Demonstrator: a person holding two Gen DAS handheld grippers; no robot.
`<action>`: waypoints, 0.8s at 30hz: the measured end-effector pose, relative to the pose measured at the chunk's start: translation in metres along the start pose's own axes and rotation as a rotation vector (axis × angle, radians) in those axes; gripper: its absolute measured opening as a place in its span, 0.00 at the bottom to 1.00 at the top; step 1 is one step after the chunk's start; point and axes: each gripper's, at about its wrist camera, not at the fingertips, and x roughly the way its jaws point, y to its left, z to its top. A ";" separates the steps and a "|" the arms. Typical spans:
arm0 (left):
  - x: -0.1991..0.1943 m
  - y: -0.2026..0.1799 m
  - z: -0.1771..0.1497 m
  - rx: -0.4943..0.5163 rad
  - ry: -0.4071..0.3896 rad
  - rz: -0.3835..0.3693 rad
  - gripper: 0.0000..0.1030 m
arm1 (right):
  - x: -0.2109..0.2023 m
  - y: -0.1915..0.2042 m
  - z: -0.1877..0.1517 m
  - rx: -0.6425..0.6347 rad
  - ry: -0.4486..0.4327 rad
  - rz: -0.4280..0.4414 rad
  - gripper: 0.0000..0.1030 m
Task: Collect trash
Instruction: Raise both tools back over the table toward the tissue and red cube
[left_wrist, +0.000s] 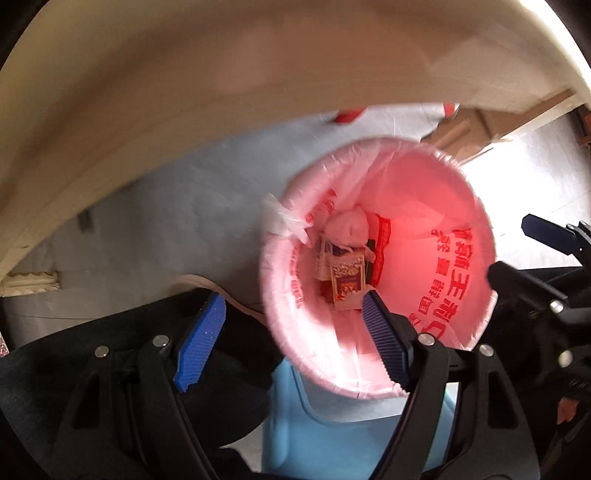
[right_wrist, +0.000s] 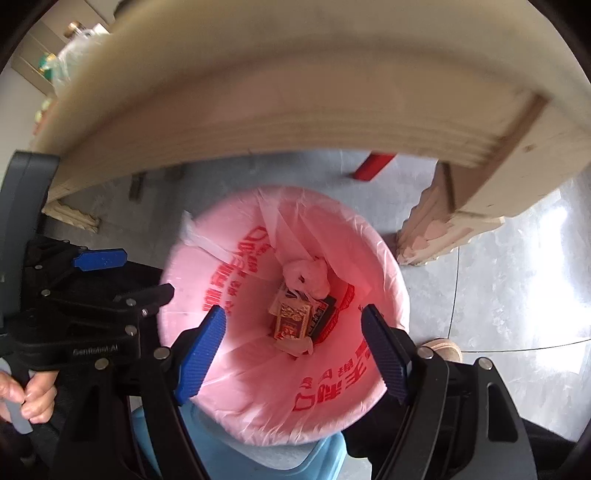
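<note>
A blue bin lined with a pink bag with red print (left_wrist: 436, 229) (right_wrist: 236, 373) stands on the grey floor beside a wooden table. At its bottom lie small printed packets (left_wrist: 345, 282) (right_wrist: 293, 319) and a crumpled white wad (left_wrist: 351, 227) (right_wrist: 308, 275). My left gripper (left_wrist: 293, 341) is open and empty, above the bin's near left rim. My right gripper (right_wrist: 295, 352) is open and empty, right over the bin's mouth. Each gripper shows in the other's view: the right one (left_wrist: 513, 247) and the left one (right_wrist: 125, 277).
The wooden table's edge (left_wrist: 184, 110) (right_wrist: 295, 110) hangs over the far side of the bin, with a carved leg (right_wrist: 428, 236) to the right. Cardboard (left_wrist: 476, 129) and a red item (right_wrist: 373, 166) lie on the floor behind. A foot (right_wrist: 445, 349) stands near the bin.
</note>
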 end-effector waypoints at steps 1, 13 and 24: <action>-0.012 0.002 -0.002 0.003 -0.018 -0.001 0.73 | -0.012 0.003 0.000 0.000 -0.022 0.009 0.72; -0.242 0.038 0.046 0.164 -0.329 0.117 0.79 | -0.209 0.039 0.069 -0.186 -0.345 0.062 0.75; -0.334 0.050 0.156 0.218 -0.326 0.066 0.82 | -0.291 0.043 0.209 -0.184 -0.382 0.038 0.78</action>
